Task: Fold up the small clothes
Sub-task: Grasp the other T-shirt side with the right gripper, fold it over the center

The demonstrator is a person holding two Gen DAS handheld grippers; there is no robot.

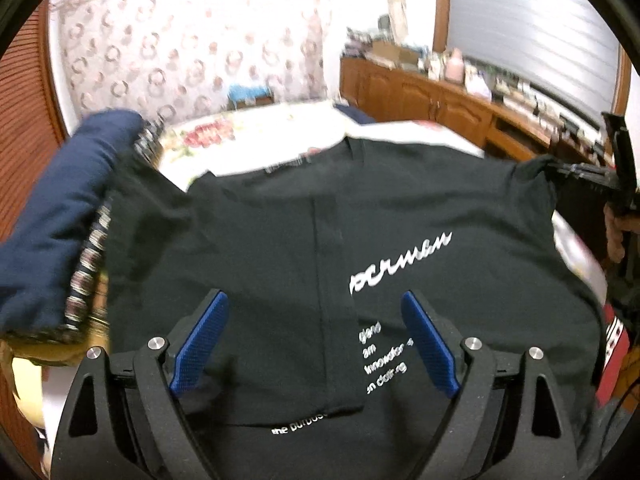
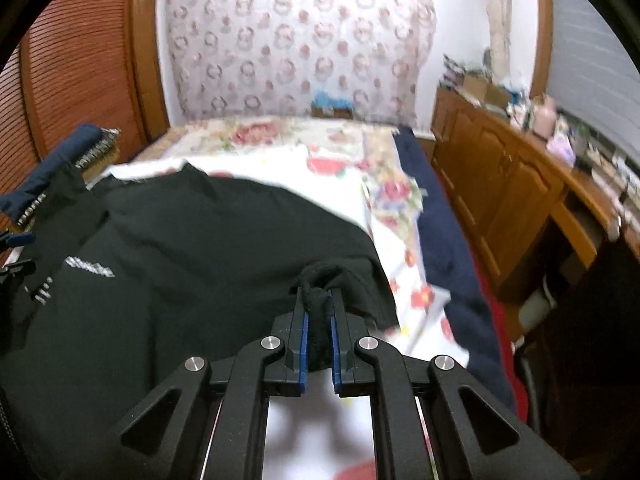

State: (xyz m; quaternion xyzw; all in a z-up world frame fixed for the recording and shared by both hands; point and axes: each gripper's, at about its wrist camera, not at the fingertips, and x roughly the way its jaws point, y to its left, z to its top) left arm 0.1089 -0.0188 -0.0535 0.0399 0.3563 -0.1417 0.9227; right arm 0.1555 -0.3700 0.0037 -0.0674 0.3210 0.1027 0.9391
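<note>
A black cotton T-shirt with white printed lettering (image 1: pixel 360 216) lies spread on the floral bedsheet (image 2: pixel 340 168), directly ahead of and beneath both claws. Its left part is folded over the middle, leaving a straight vertical edge that cuts through the script word and the small text lines. The left gripper (image 1: pixel 316 344) hangs over the shirt's lower part with its blue pads spread wide, nothing between them. The right gripper (image 2: pixel 319 316) is clamped on a bunched corner of the shirt's right side.

The T-shirt (image 1: pixel 280 240) is black with white lettering (blurred). The bedsheet (image 2: pixel 340 168) is white with red flowers.
</note>
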